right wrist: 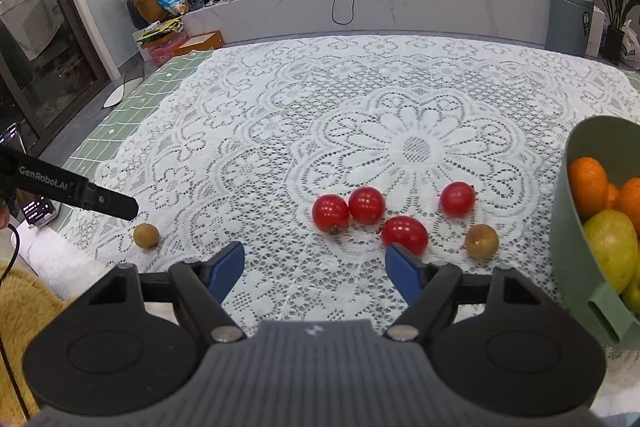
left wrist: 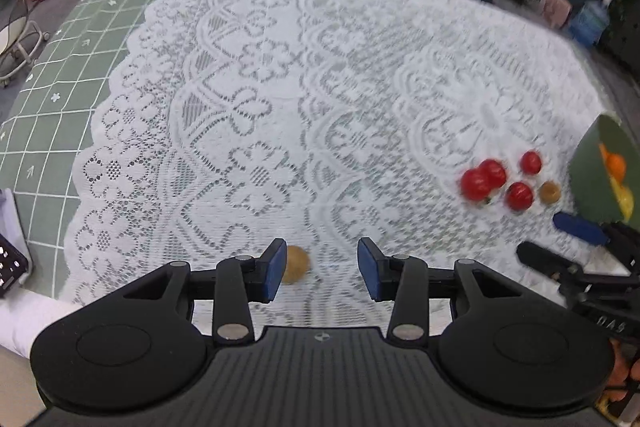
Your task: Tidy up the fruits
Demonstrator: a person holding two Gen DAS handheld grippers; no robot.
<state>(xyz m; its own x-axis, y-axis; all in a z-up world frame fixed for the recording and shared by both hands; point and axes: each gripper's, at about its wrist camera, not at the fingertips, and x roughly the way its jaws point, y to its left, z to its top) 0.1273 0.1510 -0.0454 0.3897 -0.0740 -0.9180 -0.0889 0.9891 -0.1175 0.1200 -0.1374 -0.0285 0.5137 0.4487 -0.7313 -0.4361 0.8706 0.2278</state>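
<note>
Several red tomatoes (right wrist: 366, 205) lie in a loose group on the white lace tablecloth (right wrist: 400, 115), with a brown kiwi (right wrist: 481, 241) to their right; they also show blurred in the left wrist view (left wrist: 478, 183). A second brown kiwi (left wrist: 296, 264) lies apart to the left, just beside the left finger of my left gripper (left wrist: 322, 269), which is open and empty. It also shows in the right wrist view (right wrist: 146, 235). My right gripper (right wrist: 316, 267) is open and empty, just in front of the nearest tomato (right wrist: 404, 235).
A green bowl (right wrist: 576, 227) holding oranges and yellow-green fruit stands at the right edge. A green checked cloth (left wrist: 60, 75) lies under the lace at the left. A dark device (left wrist: 8, 259) sits at the near left table edge. Shelving, plants and a bin stand beyond the table.
</note>
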